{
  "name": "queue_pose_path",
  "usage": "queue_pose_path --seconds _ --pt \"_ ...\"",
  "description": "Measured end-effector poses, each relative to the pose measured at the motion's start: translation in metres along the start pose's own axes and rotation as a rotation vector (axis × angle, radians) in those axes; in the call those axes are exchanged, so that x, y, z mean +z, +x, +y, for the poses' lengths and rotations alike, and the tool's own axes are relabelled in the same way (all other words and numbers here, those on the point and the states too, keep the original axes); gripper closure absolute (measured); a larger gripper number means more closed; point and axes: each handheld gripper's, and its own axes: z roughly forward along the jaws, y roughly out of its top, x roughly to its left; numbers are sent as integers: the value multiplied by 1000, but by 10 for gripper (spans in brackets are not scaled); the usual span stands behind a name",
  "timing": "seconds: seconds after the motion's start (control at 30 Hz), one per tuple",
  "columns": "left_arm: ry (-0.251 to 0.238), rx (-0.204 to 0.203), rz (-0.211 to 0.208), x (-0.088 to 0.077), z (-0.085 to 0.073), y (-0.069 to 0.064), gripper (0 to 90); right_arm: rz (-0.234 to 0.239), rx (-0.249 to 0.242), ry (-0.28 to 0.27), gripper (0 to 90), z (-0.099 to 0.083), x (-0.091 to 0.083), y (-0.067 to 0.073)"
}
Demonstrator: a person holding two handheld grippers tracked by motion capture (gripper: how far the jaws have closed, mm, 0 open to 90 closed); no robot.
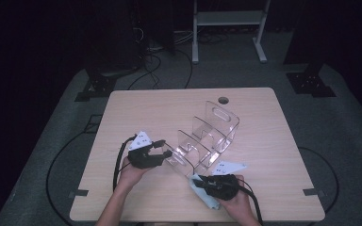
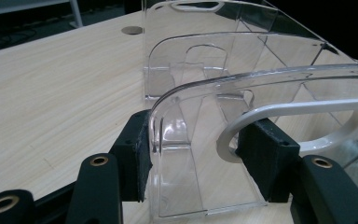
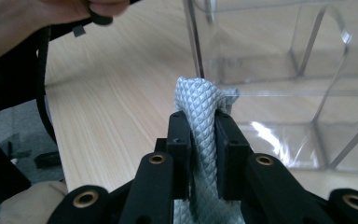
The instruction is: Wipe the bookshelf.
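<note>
Organizer [image 1: 207,136] (clear acrylic) carries no readable label.

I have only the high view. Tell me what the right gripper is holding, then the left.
Observer: The right gripper is shut on a grey cloth with a diamond weave, bunched between its pads.
Operator: Say where that cloth ends.
Observer: Its tip sits right at the near bottom edge of the clear organizer; I cannot tell whether they touch.
Operator: Now the left.
Observer: The left gripper clamps the organizer's curved end wall, one pad on the outer face, the other inside beside the white-edged handle cutout.
</note>
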Motion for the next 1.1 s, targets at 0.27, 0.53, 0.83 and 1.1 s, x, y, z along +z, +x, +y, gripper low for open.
queue_pose_path --seconds 0.27,0.53,0.83,1.1 --pt "-2 -1 -1 0 0 1 458 -11 13 59 779 -8 12 -4" --pt "-2 -2 2 0 0 0 458 -12 9 37 779 -8 10 -4" --pt "-3 -1 -4 0 0 0 460 -6 6 -20 778 2 -3 1" --pt "-2 -1 -4 0 -1 0 460 -14 33 63 776 -11 14 -6"
